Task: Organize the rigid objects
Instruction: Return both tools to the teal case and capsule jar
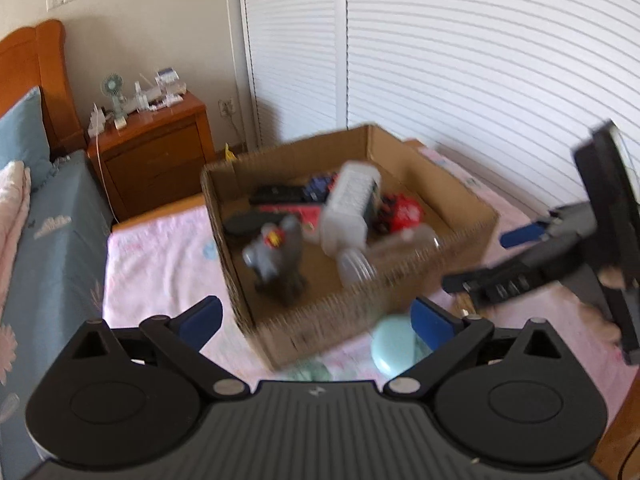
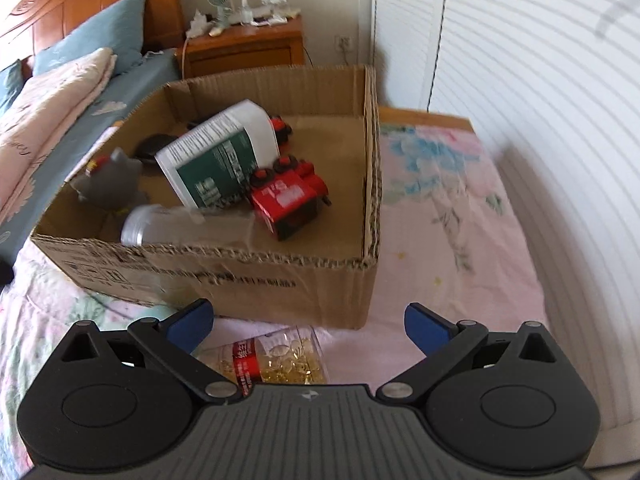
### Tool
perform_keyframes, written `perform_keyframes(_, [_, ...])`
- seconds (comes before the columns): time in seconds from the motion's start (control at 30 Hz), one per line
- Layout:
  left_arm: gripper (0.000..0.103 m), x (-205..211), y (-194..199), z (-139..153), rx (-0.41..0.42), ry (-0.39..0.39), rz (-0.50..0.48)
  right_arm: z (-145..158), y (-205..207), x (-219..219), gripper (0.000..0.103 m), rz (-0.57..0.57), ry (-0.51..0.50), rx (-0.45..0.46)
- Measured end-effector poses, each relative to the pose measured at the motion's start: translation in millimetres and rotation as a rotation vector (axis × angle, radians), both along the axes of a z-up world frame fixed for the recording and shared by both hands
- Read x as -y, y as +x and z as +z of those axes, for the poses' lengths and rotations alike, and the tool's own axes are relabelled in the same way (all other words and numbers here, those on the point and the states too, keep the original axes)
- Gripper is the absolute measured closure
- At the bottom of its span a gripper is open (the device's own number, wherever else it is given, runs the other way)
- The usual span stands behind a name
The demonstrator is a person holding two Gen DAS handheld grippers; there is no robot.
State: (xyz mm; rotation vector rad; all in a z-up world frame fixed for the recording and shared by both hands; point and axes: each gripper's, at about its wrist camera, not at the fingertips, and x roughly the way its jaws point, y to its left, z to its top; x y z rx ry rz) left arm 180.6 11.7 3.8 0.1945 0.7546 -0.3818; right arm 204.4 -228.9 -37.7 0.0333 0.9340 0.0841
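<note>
Each black hand-held gripper (image 2: 308, 326) has ribbed housing, round pivot discs, silver screws and blue fingertips (image 2: 192, 322)

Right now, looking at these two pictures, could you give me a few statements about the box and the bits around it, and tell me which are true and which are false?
1. The cardboard box stands on the bed's pink cover. True.
2. The red toy truck lies outside the box. False: it is inside the box.
3. The right gripper is clamped on the white bottle. False: its jaws stand open and empty; that bottle lies in the box.
4. A jar of yellow capsules lies on the cover in front of the box. True.
5. The left gripper is open. True.
</note>
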Motion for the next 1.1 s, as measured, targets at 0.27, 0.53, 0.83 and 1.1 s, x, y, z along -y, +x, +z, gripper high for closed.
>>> perform_keyframes(0.27, [0.003,2,-9,-35,-0.080,-0.013,-0.010,-8,-8,5,0.000,-0.018,0.008,-0.012])
perform_keyframes(0.53, [0.003,0,-18,-44,-0.092,-0.021,-0.031,-8,-31,18,0.000,-0.011,0.039,-0.014])
perform_keyframes(0.83, [0.003,-4,-17,-53,-0.108,-0.031,-0.028,-1,-73,6,0.000,0.197,0.057,0.060])
perform_keyframes(1.1, [0.003,3,-16,-58,-0.119,-0.035,-0.041,-26,-73,-17,0.000,0.250,-0.073,0.036])
